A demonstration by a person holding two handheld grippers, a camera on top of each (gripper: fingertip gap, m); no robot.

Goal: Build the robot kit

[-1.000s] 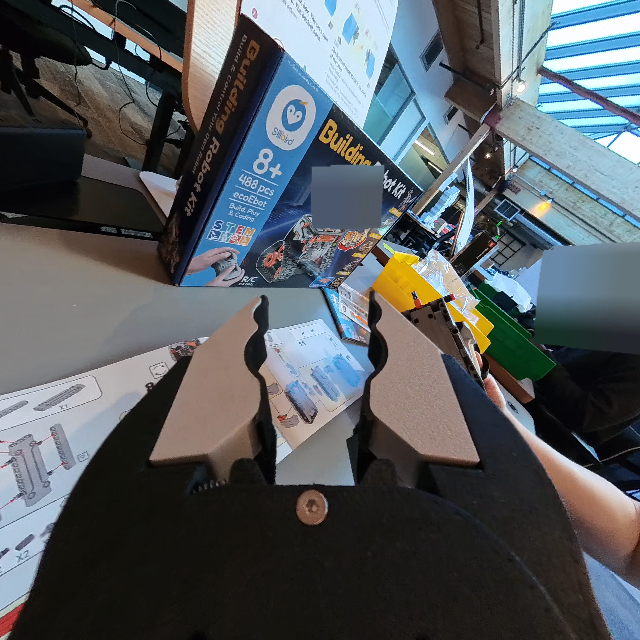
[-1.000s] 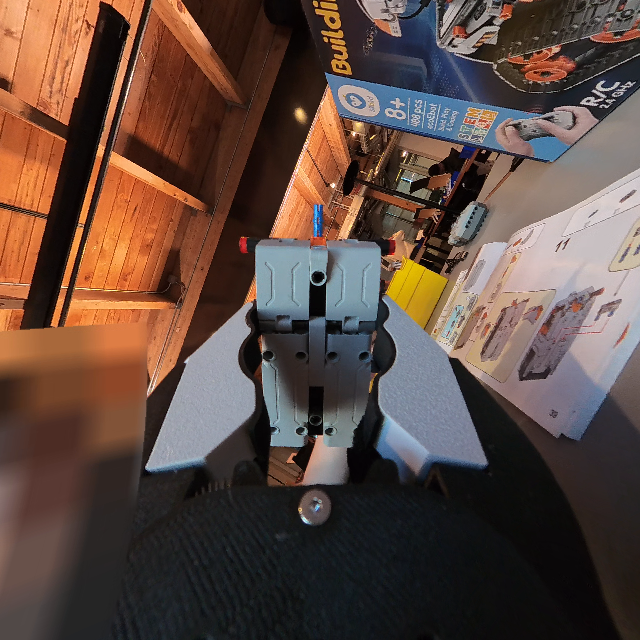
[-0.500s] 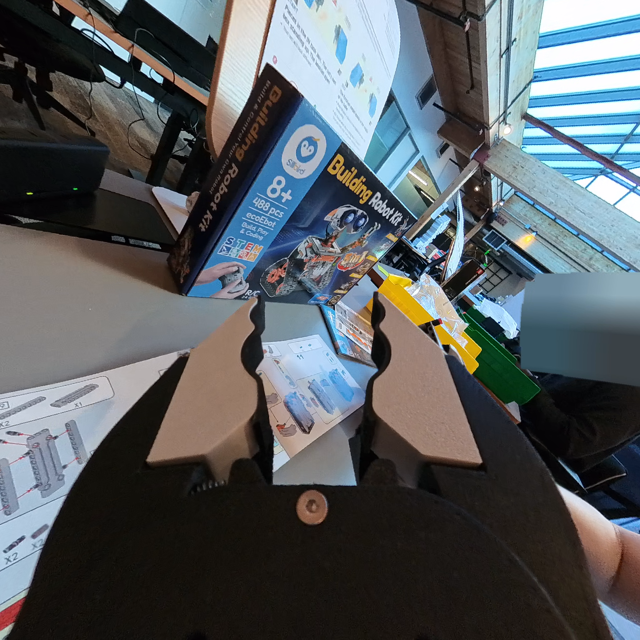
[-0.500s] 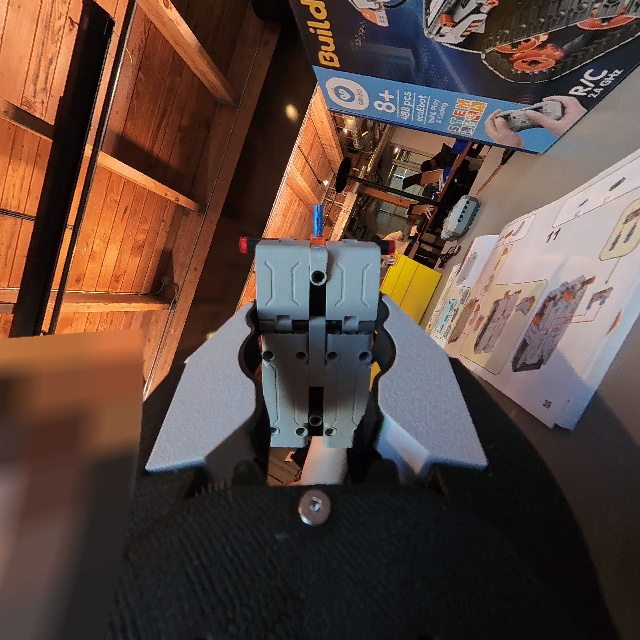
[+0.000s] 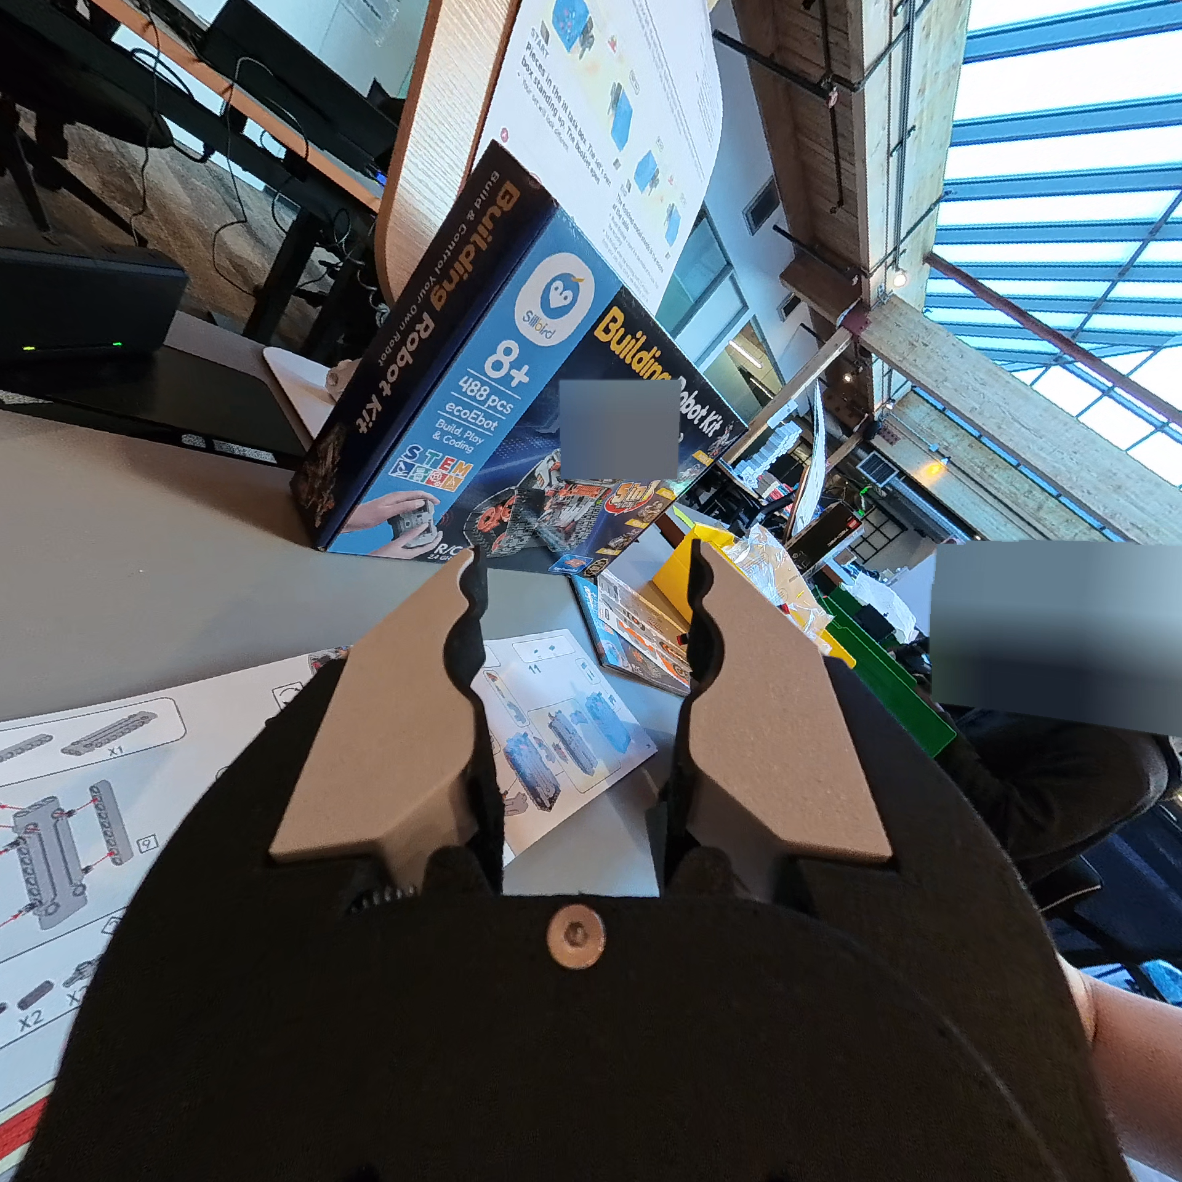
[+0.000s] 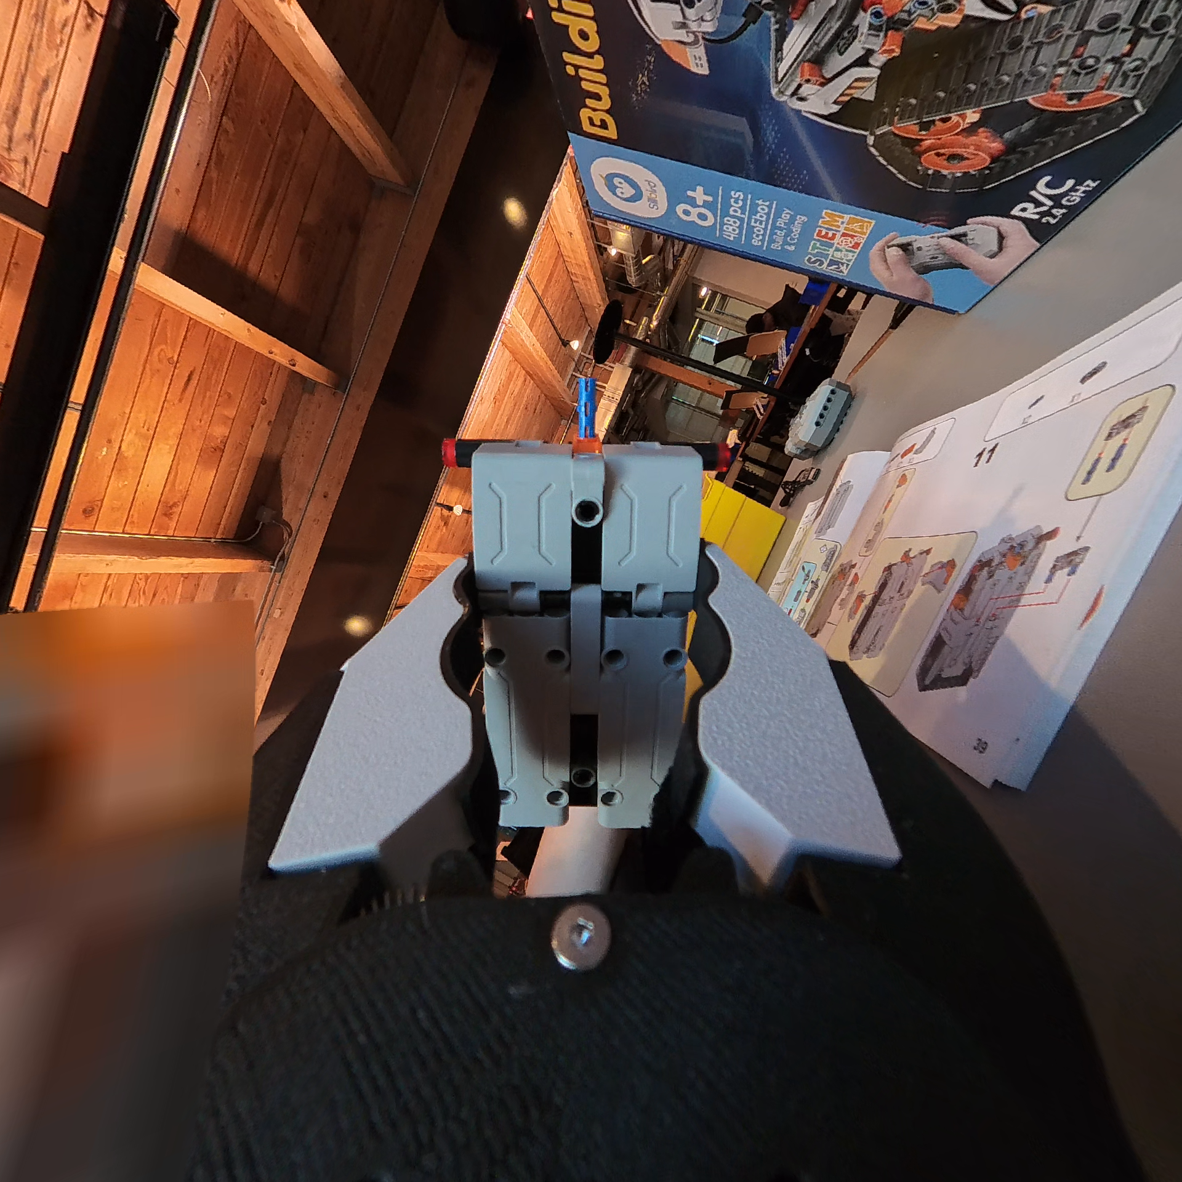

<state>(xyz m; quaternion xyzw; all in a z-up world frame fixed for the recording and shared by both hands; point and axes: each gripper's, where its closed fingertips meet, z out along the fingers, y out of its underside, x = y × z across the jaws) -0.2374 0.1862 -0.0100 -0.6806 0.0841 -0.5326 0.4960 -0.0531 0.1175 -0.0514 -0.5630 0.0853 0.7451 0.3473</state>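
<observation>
My right tool (image 6: 585, 646) is pinching a grey brick assembly (image 6: 582, 614) by its sides, with a blue pin (image 6: 585, 406) poking out the far end and red-tipped black pegs at both corners, all held up off the grey worktop (image 6: 1145, 799). My left tool (image 5: 585, 614) is spread with nothing in it, hanging over the open instruction booklet (image 5: 563, 723), with the blue kit box (image 5: 486, 390) standing just past it and the yellow bin (image 5: 678, 569) and green bin (image 5: 895, 691) off to the right.

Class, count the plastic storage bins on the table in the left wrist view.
2: a yellow bin right of the open booklet, and a green bin just beyond it. The hand-held gripper may hide others.
</observation>
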